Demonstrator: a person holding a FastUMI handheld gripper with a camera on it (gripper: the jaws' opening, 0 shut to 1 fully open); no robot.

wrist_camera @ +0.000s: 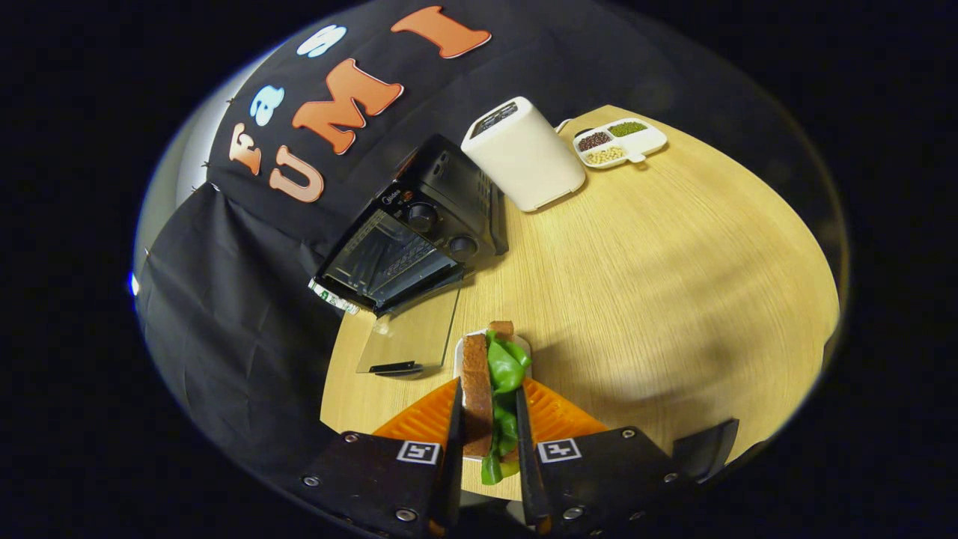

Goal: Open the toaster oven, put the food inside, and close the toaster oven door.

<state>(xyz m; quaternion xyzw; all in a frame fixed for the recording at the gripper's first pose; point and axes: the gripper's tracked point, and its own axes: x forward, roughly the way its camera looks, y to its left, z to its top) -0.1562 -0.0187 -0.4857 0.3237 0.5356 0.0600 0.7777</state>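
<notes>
The gripper [490, 419] pinches the sandwich [486, 389] by its bread faces, above the surface [673, 284], short of the open toaster oven [404, 239]. Soft and light; lettuce may slip, so squeeze gently.

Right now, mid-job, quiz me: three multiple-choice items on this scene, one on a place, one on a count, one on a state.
1. Where is the sandwich?
A. inside the oven
B. between the fingers
C. on the divided dish

2. How many compartments has the divided dish?
A. three
B. five
C. one

3. What state is the toaster oven door in?
A. shut
B. open, lying flat on the table
C. removed

Answers:
1 B: bread and green leaves sit clamped between both fingers, over a small white plate.
2 A: three sections, each with different grains.
3 B: the glass door lies flat ahead of the oven mouth, which shows the rack.
</notes>
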